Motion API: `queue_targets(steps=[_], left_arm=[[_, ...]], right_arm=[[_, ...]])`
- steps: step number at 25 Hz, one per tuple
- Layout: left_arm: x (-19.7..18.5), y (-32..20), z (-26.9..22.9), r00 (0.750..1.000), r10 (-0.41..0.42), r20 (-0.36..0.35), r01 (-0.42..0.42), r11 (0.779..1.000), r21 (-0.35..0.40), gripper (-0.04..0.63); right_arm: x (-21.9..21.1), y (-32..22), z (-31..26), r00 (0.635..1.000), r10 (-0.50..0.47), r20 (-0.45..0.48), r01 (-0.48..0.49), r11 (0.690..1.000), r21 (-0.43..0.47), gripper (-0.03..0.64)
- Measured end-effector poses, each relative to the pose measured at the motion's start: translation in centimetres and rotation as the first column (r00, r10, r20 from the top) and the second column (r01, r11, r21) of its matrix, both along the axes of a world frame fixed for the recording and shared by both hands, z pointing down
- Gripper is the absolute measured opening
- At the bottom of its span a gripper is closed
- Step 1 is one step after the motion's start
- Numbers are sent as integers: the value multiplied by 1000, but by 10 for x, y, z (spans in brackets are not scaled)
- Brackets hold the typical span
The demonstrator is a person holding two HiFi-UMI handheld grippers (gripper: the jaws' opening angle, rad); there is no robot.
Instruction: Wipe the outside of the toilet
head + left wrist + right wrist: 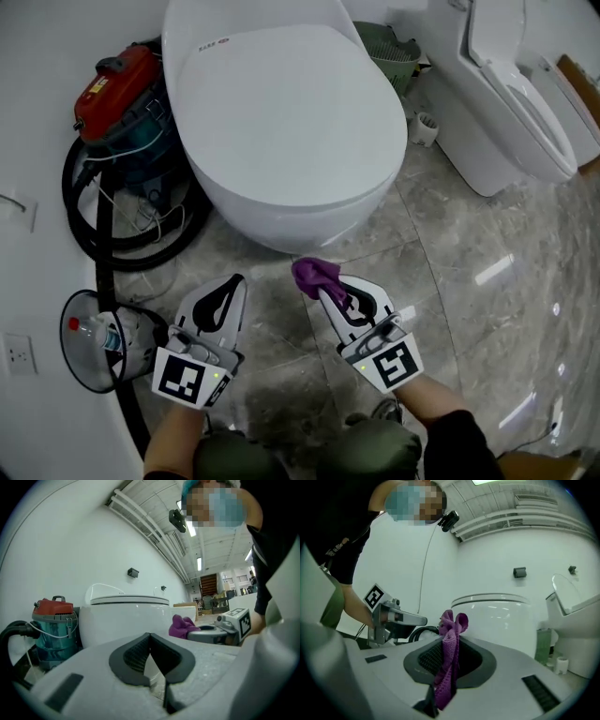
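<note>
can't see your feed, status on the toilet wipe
Left gripper shut, empty. Right gripper shut on purple cloth. Cloth short of toilet, not touching. Vacuum and hose at toilet's left.

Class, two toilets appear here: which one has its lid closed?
The big rounded toilet beside the red vacuum; its lid lies flat. The toilet at the far right has its lid raised.

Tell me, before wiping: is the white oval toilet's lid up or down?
Down: the white oval toilet's lid lies flat over its bowl.
</note>
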State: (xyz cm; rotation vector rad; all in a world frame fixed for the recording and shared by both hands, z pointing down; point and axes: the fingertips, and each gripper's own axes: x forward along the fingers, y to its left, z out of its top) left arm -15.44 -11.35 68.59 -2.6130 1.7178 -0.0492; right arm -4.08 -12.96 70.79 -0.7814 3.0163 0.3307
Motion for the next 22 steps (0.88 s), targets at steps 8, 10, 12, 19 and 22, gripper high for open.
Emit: queue_targets(steps=[8,10,12,19,22], left_arm=[[-10,9,-1,1000,-9,6,9,1000,-11,3],[-9,10,4,1000,-4,14,4,1000,-27,3],[-9,10,7,1000,-5,16,5,999,-32,3],[11,-2,20,999,33,13,-32,998,-50,3],[28,-7,28,998,63,23,-61,996,-71,3]], right_arm=[[-88,-17,33,999,-45,-20,43,996,-78,52],[-89,-26,34,999,-30,-10,30,998,-57,52],[-79,-33,32,1000,-11,1,11,999,-43,52],[-12,-50,28,996,91,12,-90,994,-59,53],[27,-68,31,986,166,4,-165,983,-80,54]])
